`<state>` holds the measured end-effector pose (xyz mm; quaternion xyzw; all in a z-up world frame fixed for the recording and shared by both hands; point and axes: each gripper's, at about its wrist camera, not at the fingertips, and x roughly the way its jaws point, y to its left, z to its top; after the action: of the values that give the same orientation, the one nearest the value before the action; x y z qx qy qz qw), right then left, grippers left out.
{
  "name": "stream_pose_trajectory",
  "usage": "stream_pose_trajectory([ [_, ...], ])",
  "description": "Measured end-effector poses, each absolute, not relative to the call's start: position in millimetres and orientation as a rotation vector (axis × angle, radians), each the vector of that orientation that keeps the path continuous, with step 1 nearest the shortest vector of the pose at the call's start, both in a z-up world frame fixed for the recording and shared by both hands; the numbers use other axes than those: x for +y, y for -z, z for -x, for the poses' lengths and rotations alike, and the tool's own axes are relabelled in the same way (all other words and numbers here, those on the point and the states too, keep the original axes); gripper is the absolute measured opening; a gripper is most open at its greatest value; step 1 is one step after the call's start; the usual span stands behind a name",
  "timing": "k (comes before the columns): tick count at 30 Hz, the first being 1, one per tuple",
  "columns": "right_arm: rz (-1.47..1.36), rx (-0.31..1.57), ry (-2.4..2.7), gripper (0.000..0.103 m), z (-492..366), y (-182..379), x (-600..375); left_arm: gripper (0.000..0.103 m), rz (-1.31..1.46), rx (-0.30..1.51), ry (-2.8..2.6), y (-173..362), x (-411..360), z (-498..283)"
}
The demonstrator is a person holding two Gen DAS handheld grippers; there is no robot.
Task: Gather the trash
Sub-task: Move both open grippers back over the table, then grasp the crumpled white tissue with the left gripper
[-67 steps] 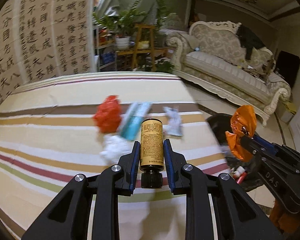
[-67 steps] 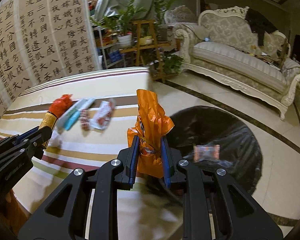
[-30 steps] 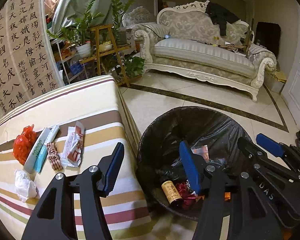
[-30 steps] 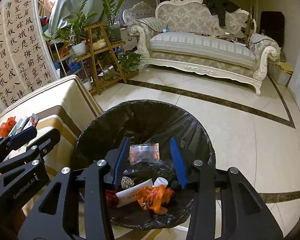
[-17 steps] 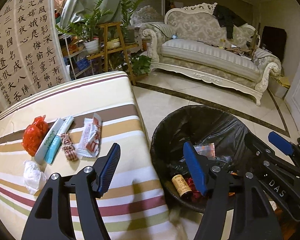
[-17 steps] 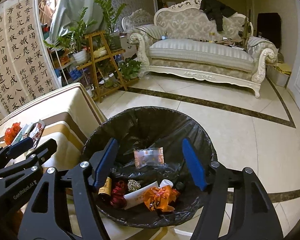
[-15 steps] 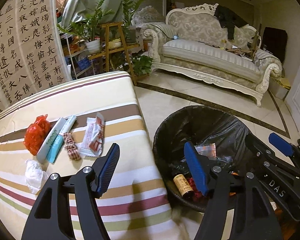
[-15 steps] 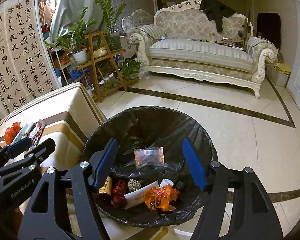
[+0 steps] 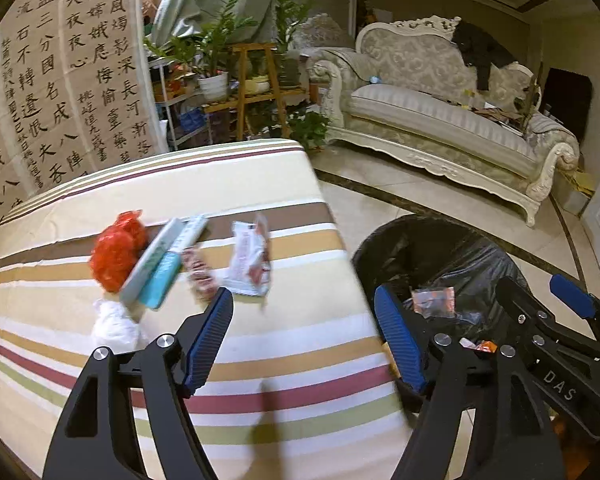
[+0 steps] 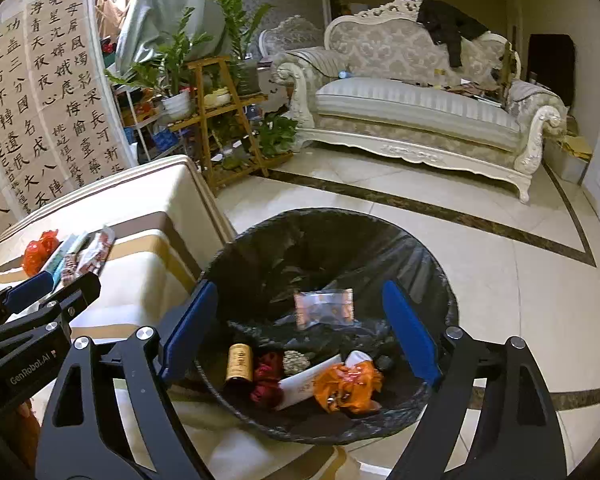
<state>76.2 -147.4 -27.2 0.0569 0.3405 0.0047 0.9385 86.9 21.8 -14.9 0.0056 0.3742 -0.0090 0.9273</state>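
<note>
My left gripper (image 9: 304, 340) is open and empty over the right edge of the striped table (image 9: 260, 364). On the table lie a red bag (image 9: 114, 250), a white and teal box (image 9: 162, 266), a small checked packet (image 9: 198, 272), a white and red wrapper (image 9: 250, 260) and a white tissue wad (image 9: 114, 322). My right gripper (image 10: 300, 332) is open and empty above the black-lined bin (image 10: 432, 280). In the bin lie a small brown bottle (image 10: 240, 362), an orange bag (image 10: 348, 386) and other scraps.
The bin (image 9: 472, 248) stands on the tiled floor right of the table. A cream sofa (image 10: 420, 112) and a wooden plant stand (image 10: 220, 120) are at the back. A calligraphy screen (image 9: 52, 80) stands behind the table.
Both grippers dropped their loads into the bin: the bottle from the left, the orange bag from the right. Since then my left gripper has swung left, back over the table.
</note>
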Motion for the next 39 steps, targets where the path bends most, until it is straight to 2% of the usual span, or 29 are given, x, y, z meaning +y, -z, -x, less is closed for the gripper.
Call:
stream_pose_trajectory([
  [9,-0.104,0.711,-0.094,0.084,-76,23,-113,0.072,0.024,0.756,-0.072,10,67,-74],
  [20,-0.041,0.726,-0.204,0.084,-77,20,-63,0.071,0.095,0.823,-0.18,25,125,-74],
  [23,-0.03,0.734,-0.224,0.084,-79,21,-54,0.063,0.097,0.836,-0.173,28,130,-79],
  [25,-0.021,0.738,-0.238,0.084,-81,21,-47,0.049,0.092,0.849,-0.157,30,130,-80],
  [27,-0.014,0.74,-0.25,0.084,-83,20,-41,0.042,0.086,0.857,-0.149,32,130,-81],
  [33,0.003,0.747,-0.284,0.084,-88,20,-25,0.033,0.085,0.843,-0.125,31,133,-77],
  [39,0.016,0.753,-0.305,0.084,-96,19,-10,0.032,0.096,0.827,-0.136,26,144,-73],
])
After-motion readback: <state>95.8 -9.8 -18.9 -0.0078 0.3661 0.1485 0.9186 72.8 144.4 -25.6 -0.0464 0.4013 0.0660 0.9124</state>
